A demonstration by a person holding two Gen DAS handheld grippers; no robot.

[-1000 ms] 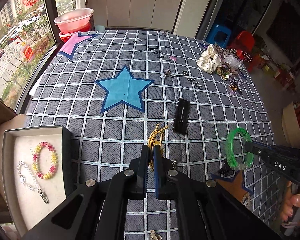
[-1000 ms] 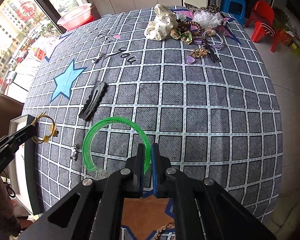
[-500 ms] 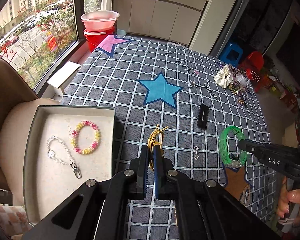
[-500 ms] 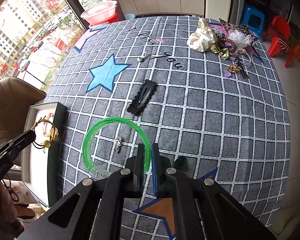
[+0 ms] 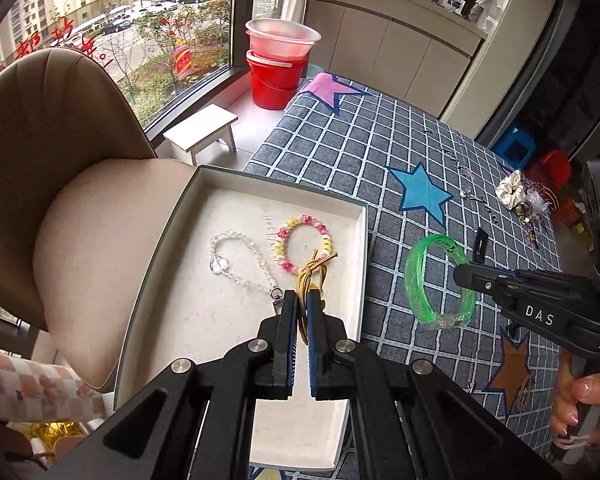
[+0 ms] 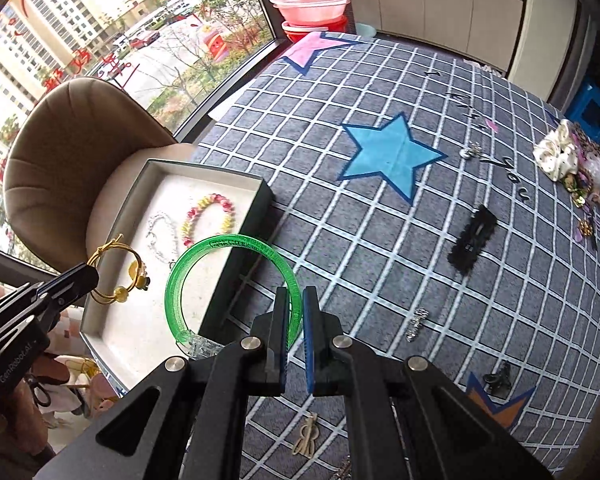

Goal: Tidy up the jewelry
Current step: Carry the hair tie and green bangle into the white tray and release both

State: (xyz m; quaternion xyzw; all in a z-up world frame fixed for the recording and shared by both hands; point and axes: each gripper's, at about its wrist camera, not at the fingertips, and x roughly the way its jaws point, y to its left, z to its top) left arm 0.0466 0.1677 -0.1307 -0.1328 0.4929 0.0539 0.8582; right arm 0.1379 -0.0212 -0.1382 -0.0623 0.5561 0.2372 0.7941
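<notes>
The left hand-held gripper [image 5: 302, 308] is pinched tight on the gold wire bangle [image 5: 310, 276], hanging over the open tray [image 5: 362, 248] at the desk's window-side edge. Let go carelessly and it could tangle with the pink-and-yellow bead bracelet [image 5: 304, 244] beneath. The right hand-held gripper [image 6: 295, 312] grips the clear green bangle [image 6: 228, 280] by its rim, half over the tray wall, where it could clip the edge and roll away across the checked cloth [image 6: 380, 240].
</notes>
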